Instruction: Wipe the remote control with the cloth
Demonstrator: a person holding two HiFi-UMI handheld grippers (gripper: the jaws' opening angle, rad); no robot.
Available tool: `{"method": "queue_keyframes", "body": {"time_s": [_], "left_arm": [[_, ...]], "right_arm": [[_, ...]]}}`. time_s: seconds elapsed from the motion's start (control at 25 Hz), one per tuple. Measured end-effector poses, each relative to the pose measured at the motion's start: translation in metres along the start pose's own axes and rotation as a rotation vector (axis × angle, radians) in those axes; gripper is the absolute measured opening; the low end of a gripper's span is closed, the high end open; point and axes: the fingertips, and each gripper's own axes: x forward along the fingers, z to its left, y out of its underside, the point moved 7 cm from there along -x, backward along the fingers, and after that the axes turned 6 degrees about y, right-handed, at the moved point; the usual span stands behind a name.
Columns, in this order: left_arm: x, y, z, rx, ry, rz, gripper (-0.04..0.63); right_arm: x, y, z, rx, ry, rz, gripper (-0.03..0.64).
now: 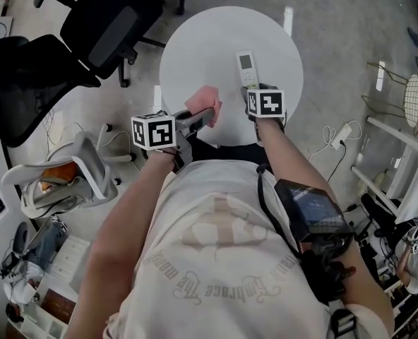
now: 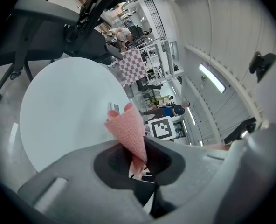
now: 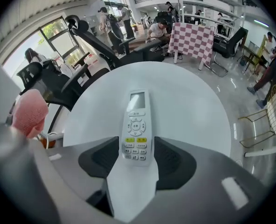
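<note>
Indoors, round white table (image 1: 202, 55), office chairs (image 1: 103, 20); remote (image 1: 247, 68) gripped.

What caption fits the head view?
Pink cloth in left gripper, remote in right gripper, at a round white table.

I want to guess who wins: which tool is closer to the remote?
Right. The right tool grips the remote's near end; the left tool holds the pink cloth off to the remote's left, apart from it.

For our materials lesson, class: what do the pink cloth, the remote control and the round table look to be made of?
Cloth: probably soft textile; fine dotted texture, crumpled folds.
Remote control: hard white plastic, smooth; buttons perhaps rubber.
Table: smooth matte white top; material beneath unclear.
</note>
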Motion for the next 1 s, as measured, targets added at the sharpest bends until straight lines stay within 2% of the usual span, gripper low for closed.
{"method": "queue_keyframes", "body": {"time_s": [0.04, 0.2, 0.4, 0.76, 1.0], "left_arm": [[-0.001, -0.001, 0.000, 0.008, 0.004, 0.004, 0.048], [-0.004, -0.007, 0.001, 0.070, 0.001, 0.028, 0.048], [-0.003, -0.020, -0.008, 0.212, -0.017, 0.054, 0.048], [-0.012, -0.043, -0.040, 0.522, -0.054, 0.028, 0.044], [-0.020, -0.044, -0.057, 0.626, -0.032, 0.049, 0.044]], "right_arm": [[-0.005, 0.001, 0.000, 0.013, -0.005, -0.015, 0.240], [-0.033, 0.003, -0.005, 0.054, 0.002, -0.120, 0.126], [-0.078, 0.008, -0.023, 0.081, 0.031, -0.274, 0.005], [-0.165, 0.024, -0.039, 0.091, 0.028, -0.575, 0.006], [-0.201, 0.037, -0.012, 0.050, -0.019, -0.715, 0.006]]}}
